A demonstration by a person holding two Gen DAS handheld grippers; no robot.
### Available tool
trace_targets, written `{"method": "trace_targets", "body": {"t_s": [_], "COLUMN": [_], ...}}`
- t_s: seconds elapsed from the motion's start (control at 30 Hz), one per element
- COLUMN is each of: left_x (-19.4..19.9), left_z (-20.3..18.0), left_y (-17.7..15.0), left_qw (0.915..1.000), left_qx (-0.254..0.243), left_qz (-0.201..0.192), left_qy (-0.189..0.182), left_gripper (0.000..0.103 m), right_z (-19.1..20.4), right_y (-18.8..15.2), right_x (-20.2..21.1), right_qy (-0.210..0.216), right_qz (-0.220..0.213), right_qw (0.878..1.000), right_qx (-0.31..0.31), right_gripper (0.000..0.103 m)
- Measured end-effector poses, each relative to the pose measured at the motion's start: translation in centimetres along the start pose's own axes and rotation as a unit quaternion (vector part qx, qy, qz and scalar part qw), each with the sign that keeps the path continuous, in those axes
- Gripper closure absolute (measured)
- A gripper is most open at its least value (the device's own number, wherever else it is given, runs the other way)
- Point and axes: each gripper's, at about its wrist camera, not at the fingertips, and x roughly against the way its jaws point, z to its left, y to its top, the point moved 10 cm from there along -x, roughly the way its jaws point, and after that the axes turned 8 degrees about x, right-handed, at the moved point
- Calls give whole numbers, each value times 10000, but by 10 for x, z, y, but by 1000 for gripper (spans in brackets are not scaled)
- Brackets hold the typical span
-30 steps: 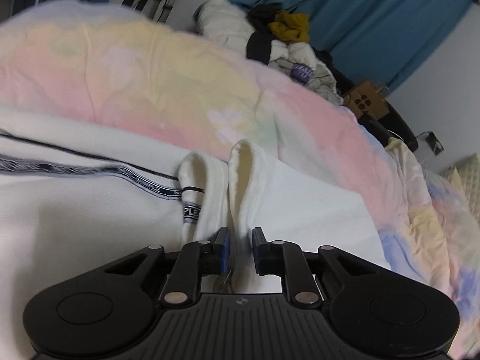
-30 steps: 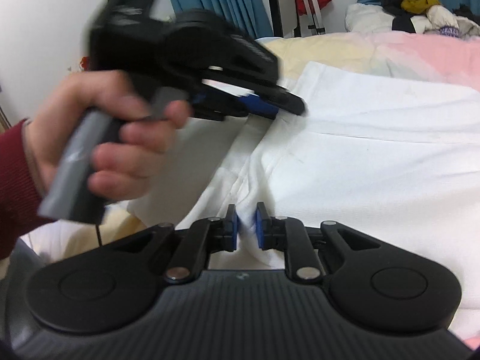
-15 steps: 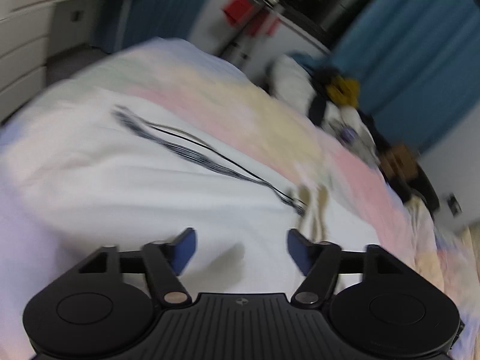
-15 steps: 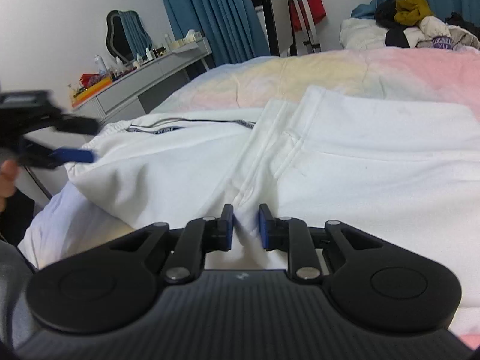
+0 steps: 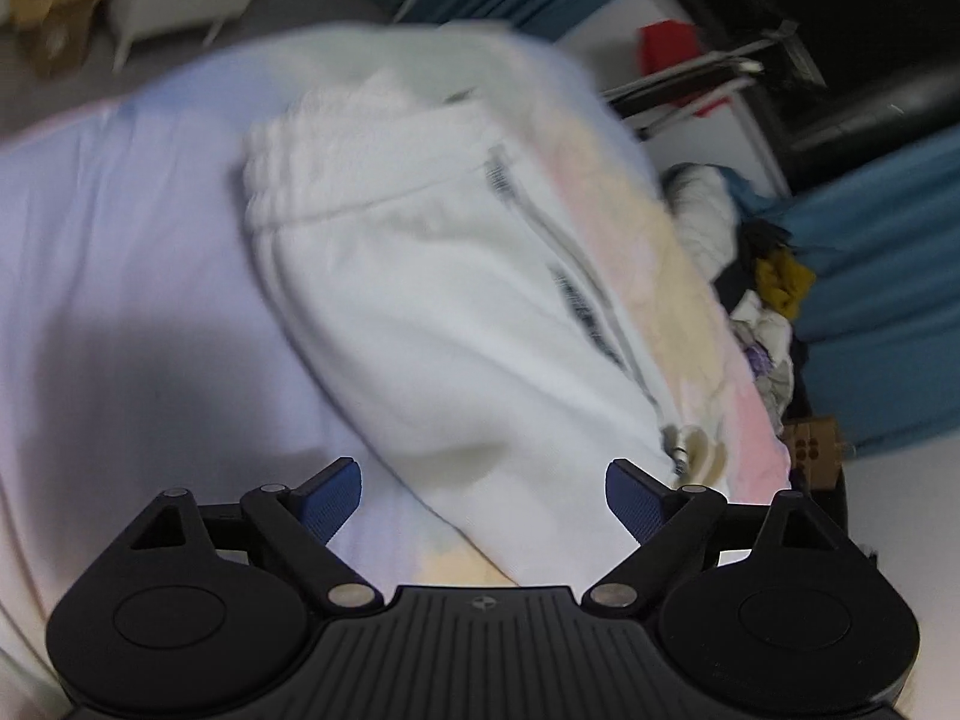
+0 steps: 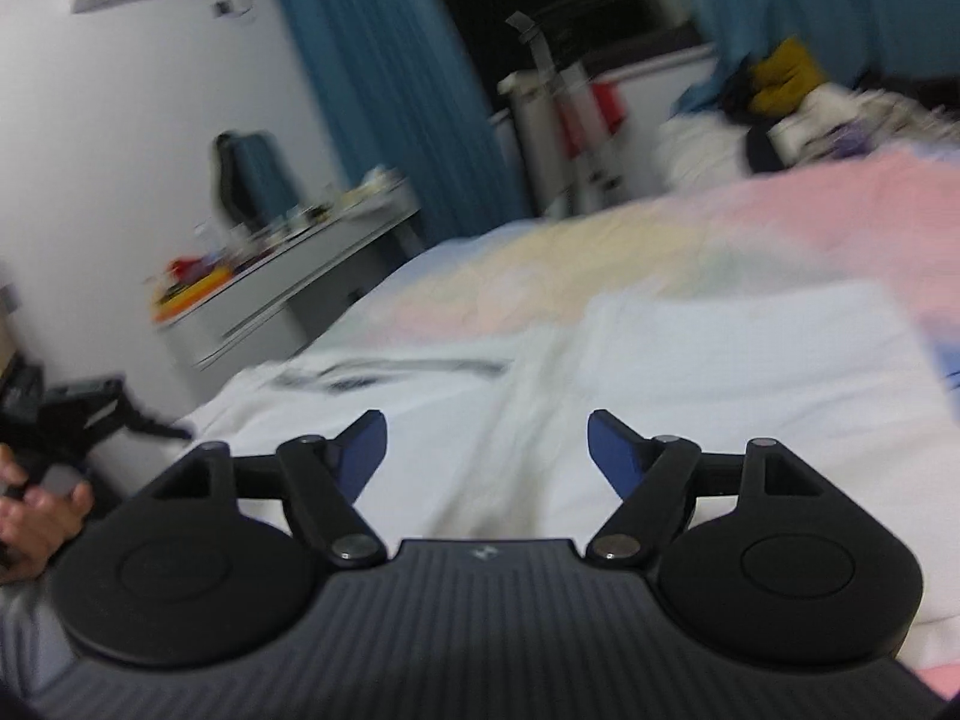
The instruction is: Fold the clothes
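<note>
Left wrist view shows your left gripper opening, nothing clamped, above the white trousers, while your right gripper is opening too.

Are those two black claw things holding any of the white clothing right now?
Nothing is held: left hand-held gripper and right hand-held gripper are opening above the white trousers.

Right gripper jaws opening, nothing pinched between blue pads, above folded white trousers on pastel bedspread; hand with black gripper at left edge, view blurred.
</note>
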Motion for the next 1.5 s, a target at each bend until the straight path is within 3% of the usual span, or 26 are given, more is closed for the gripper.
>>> {"method": "trace_targets", "body": {"t_s": [0.1,0.23,0.3,0.4,0.47,0.57,0.6,0.63,0.67,0.73,0.83,1.1,1.33,1.5], "left_x": [-20,-26,-23,-17,-16,-16,-14,-10,-4,12,35,60,23,-42], "left_z": [13,25,27,33,37,40,35,27,16,-13,-59,-190,-314,-346], "left_y": [12,34,47,65,76,88,88,87,84,71,43,-57,-182,-284], "left_qw": [9994,9968,9945,9895,9854,9838,9849,9847,9820,9668,9425,8879,8528,8228], "left_qx": [346,527,626,886,1071,987,699,331,-106,-1059,-1860,-2871,-3659,-4475], "left_qz": [-49,-569,-821,-1145,-1323,-1495,-1579,-1695,-1869,-2302,-2775,-3536,-3498,-3171], "left_qy": [81,214,158,28,-21,81,157,210,252,326,112,-644,-1285,-1488], "left_gripper": [13,16,17,21,27,46,59,81,85,89,90,90,89,88], "right_z": [-33,-72,-80,-77,-73,-72,-73,-74,-75,-74,-76,-126,-193,-232], "right_y": [3,-15,-35,-45,-40,-35,-35,-35,-34,-30,-19,7,14,6], "right_x": [2,-15,-34,-51,-54,-53,-52,-51,-50,-43,-28,26,83,108], "right_qy": [-930,-1854,-2025,-2172,-2076,-1975,-1975,-1974,-1974,-1977,-1947,-2383,-2518,-2461], "right_qz": [-17,535,1036,1204,1181,1120,1114,1108,1099,990,724,149,-482,-777], "right_qw": [9957,9809,9729,9656,9682,9721,9724,9727,9730,9745,9781,9683,9437,9240], "right_qx": [50,230,423,772,749,597,554,511,468,373,149,-731,-2089,-2823], "right_gripper": [27,27,25,24,24,24,25,26,26,26,26,26,26,24]}}
